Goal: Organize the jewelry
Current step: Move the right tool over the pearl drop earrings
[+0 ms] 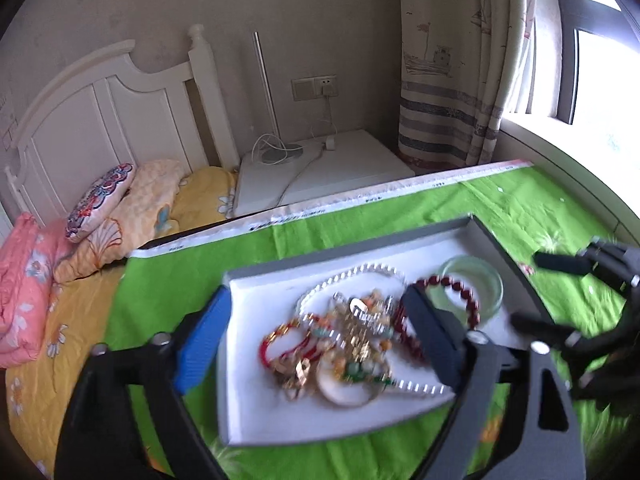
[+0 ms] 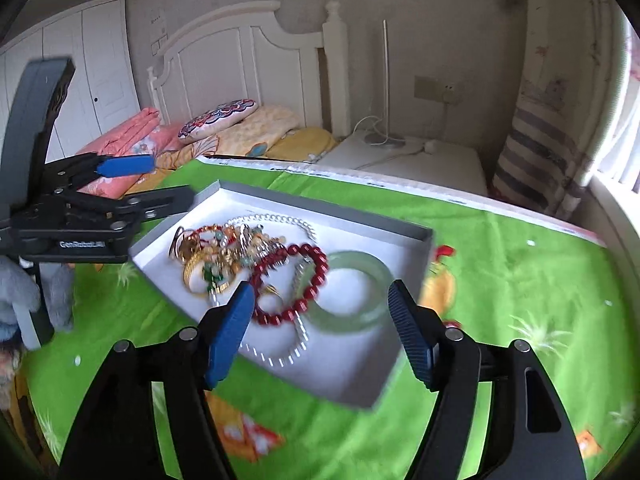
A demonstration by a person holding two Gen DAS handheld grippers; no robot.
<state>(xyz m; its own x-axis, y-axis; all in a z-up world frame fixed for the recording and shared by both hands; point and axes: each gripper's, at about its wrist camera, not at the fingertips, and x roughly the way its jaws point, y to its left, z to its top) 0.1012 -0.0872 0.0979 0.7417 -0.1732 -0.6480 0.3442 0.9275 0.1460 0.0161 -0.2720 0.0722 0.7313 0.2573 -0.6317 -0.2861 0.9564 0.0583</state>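
tray (image 2: 416,236): shallow grey box with white lining, flat on the green cloth (image 2: 520,280). in the right wrist view its long axis runs from upper left to lower right; near corner points toward the camera.
jewelry heap (image 1: 344,344): tangled gold, red-cord and bead pieces piled in the tray's left half as the right wrist view shows it; no clear direction.
red bead bracelet (image 2: 296,280): lies flat as a loop, mid-tray, touching the heap and overlapping the jade bangle's edge.
jade bangle (image 2: 352,292): pale green ring, flat, at the tray's right end.
silver chain (image 2: 280,356): curves along the near side of the tray, under the bracelet.
left gripper (image 1: 320,332): jaws spread wide over the heap, nothing between the pads.
right gripper (image 2: 322,332): jaws apart, straddling the bangle and bracelet in view, not pressing on either.
background: bed (image 1: 60,320), nightstand (image 1: 340,168), curtain (image 1: 448,80).
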